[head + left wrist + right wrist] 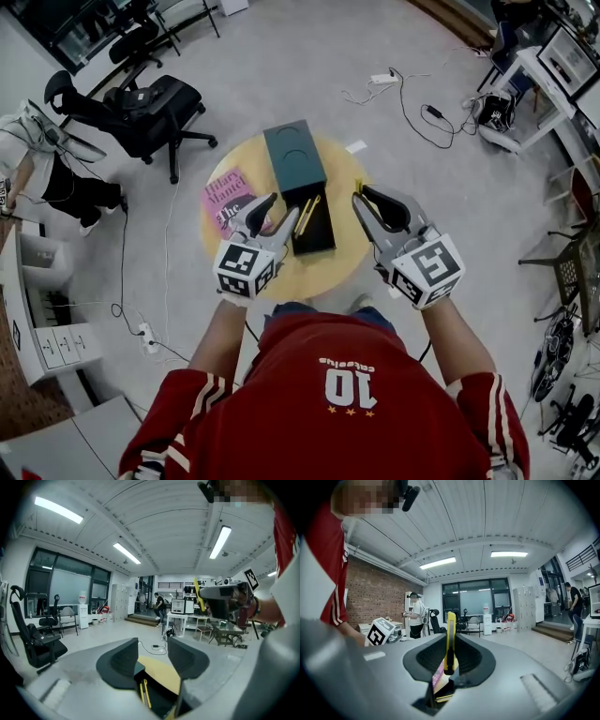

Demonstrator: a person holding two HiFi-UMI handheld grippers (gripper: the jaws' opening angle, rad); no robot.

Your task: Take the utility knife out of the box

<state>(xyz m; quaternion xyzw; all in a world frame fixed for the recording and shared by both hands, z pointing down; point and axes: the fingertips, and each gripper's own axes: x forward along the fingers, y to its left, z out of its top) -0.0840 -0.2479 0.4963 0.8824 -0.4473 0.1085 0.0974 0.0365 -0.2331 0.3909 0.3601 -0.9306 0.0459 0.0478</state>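
One utility knife [450, 625] held beside one open box [295, 155] on the bench [342, 253].
Right tool [450, 645] clamps it upright at the box's 3 o'clock; left tool [153, 651], jaws apart, is empty. One book [225, 199] at 9 o'clock.

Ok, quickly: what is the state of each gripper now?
Left gripper: open, holding nothing.
Right gripper: closed on the yellow knife.

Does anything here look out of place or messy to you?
Nothing spilled or broken. The dark box on the round table has its inner tray slid out, and a yellow utility knife stands upright, pinched in the right tool.
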